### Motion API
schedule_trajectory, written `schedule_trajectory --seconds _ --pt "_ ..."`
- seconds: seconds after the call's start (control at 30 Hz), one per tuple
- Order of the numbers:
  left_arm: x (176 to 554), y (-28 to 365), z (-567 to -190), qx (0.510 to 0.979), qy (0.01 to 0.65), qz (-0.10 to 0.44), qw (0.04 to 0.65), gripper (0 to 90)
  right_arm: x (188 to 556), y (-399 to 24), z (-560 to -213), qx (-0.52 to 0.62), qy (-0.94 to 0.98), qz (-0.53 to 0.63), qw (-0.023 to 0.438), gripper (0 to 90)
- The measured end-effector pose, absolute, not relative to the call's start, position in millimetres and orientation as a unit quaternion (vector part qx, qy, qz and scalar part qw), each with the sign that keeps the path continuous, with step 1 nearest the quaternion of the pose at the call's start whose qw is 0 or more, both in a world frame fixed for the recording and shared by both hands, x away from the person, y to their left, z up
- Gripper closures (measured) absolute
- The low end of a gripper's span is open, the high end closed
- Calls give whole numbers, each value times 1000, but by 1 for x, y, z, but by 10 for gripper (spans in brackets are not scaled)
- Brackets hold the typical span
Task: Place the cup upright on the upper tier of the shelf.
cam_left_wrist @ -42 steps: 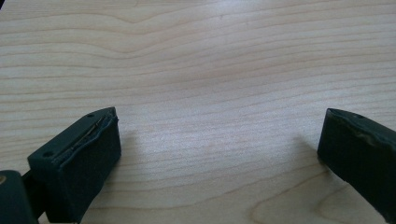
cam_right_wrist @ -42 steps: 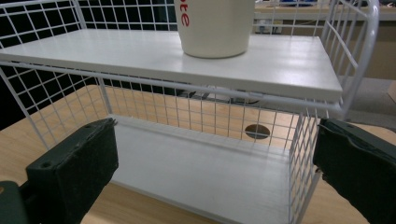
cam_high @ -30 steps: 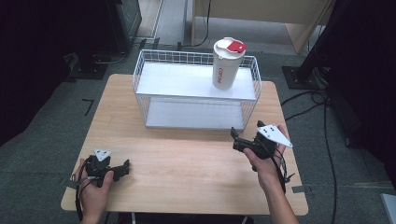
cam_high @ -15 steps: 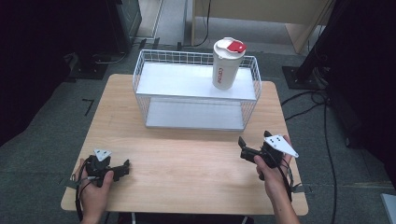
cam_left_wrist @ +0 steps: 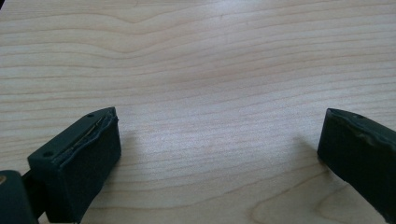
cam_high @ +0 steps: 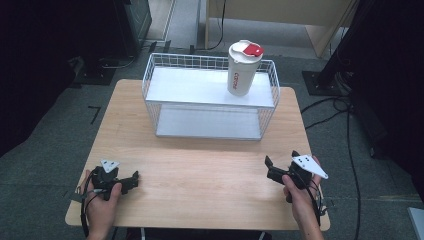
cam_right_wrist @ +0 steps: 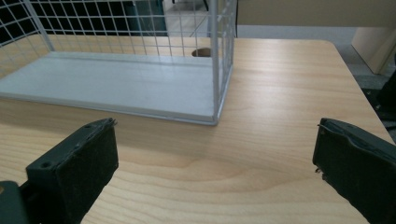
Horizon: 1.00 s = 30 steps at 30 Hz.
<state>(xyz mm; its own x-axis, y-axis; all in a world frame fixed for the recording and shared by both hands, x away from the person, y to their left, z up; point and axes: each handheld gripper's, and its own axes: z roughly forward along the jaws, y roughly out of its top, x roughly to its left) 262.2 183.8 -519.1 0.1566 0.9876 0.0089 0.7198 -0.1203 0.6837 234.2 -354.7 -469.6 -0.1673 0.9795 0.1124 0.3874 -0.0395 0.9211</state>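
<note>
The white cup (cam_high: 243,70) with the red lid stands upright on the top shelf of the white wire rack (cam_high: 209,97), toward the rack's right end and close to its back rail. The rack sits at the far middle of the wooden counter (cam_high: 200,175). Both tools lie well in front of the rack: the right tool (cam_high: 280,165) near the rack's front right corner side, with its jaws spread wide apart and nothing between them; the left tool (cam_high: 131,180) off toward the rack's front left, low over bare wood, its jaws also wide apart and empty.

The cup looks like the thing to fetch, and the right tool is the nearer one. A good approach probably rises above the rack's top rail first, then comes at the cup from the open side, level with its middle. Closing on the body below the lid, squarely, should keep it from tipping. The taper may let it slip, so a firm, centred grip seems wise.
</note>
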Motion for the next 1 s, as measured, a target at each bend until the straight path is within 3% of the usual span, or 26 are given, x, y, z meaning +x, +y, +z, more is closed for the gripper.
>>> schedule_trajectory --seconds 1.0 --pt "262 184 -519 709 602 242 276 0 203 -411 -508 611 605 390 330 4"
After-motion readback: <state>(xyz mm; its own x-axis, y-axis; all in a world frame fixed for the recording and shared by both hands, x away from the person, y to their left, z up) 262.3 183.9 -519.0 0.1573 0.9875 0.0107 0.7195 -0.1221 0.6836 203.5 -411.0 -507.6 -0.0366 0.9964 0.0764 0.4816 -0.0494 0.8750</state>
